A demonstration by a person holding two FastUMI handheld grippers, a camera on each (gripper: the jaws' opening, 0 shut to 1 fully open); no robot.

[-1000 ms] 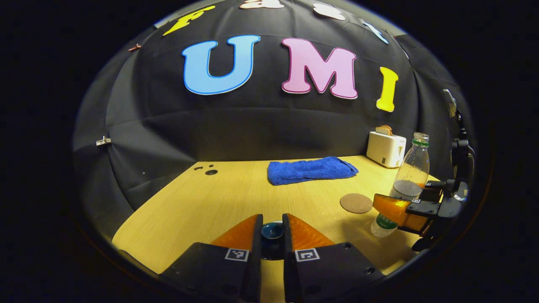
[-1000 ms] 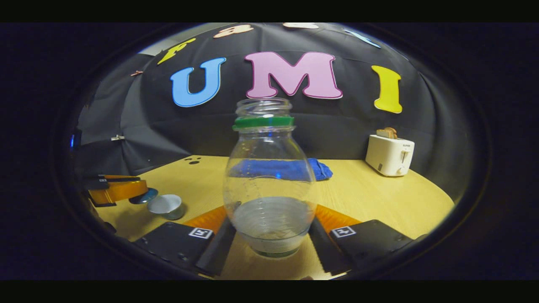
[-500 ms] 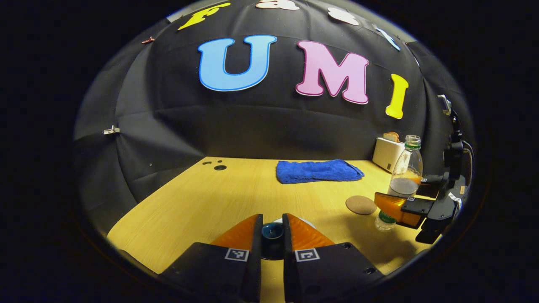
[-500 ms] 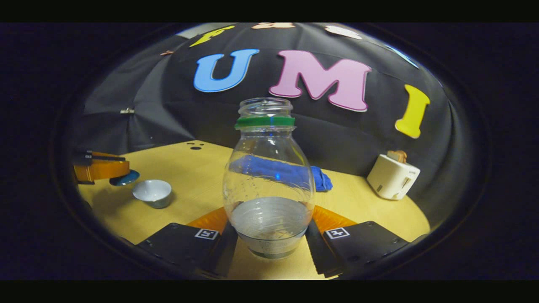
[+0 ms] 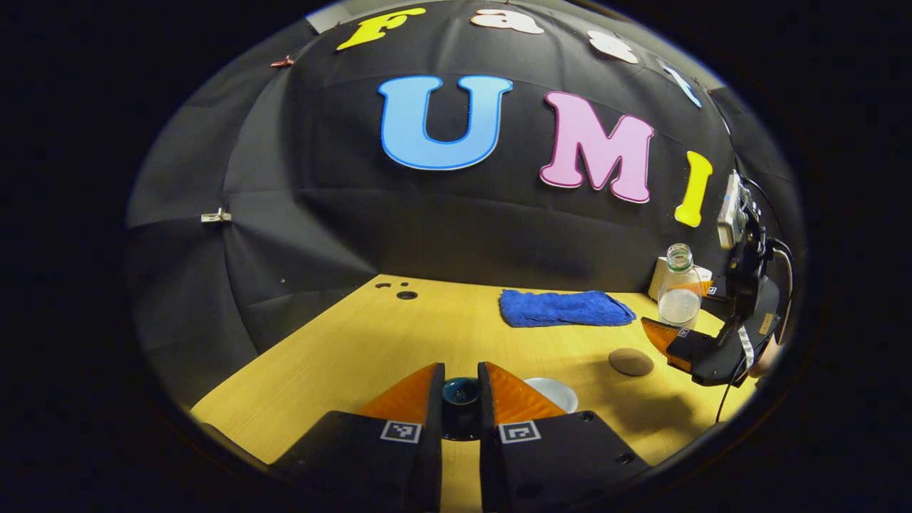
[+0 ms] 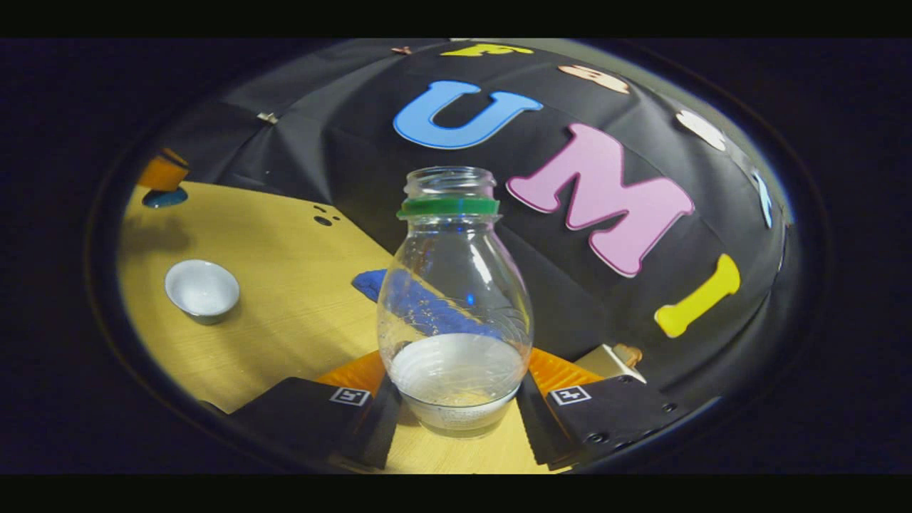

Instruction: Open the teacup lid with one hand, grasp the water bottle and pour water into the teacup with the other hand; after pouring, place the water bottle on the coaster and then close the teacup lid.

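The teacup lid (image 5: 460, 391), dark blue, is being pinched between the fingers of the left claw (image 5: 460, 399), lifted above the worktop (image 5: 399, 342). The open white teacup (image 6: 202, 288) is sitting on the worktop just beside it. The water bottle (image 6: 454, 306) is being squeezed by both fingers of the right claw (image 6: 456, 399); a little water is lying at its bottom. No writing can be read on the bottle. The round coaster (image 5: 631, 361) is resting near the worktop's right edge, and a blue towel (image 5: 564, 308) and a white toaster (image 6: 605, 360) are lying by the back edge.

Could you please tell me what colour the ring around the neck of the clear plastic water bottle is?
Green. The neck ring on the clear plastic water bottle shows best in the right gripper view.
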